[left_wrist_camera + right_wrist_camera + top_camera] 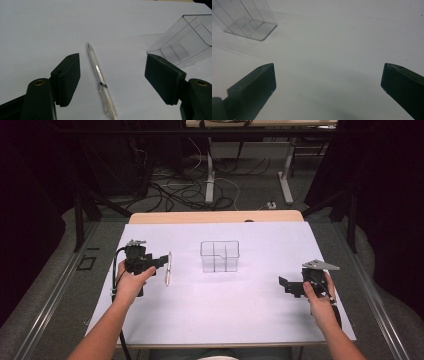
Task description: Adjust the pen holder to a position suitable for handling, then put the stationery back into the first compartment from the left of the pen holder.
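Left tongs [112, 75] gape astride pen [100, 80], untouched.

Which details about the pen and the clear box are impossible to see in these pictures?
- Pen: its rear end is cut off by the bottom edge in the left gripper view; too small for detail in the high view.
- Clear divided box: its top is cut off by the frame edge in the right gripper view.
- Pen's ink colour: cannot tell.

Pen's [101, 82] rear end leaves the frame's bottom.
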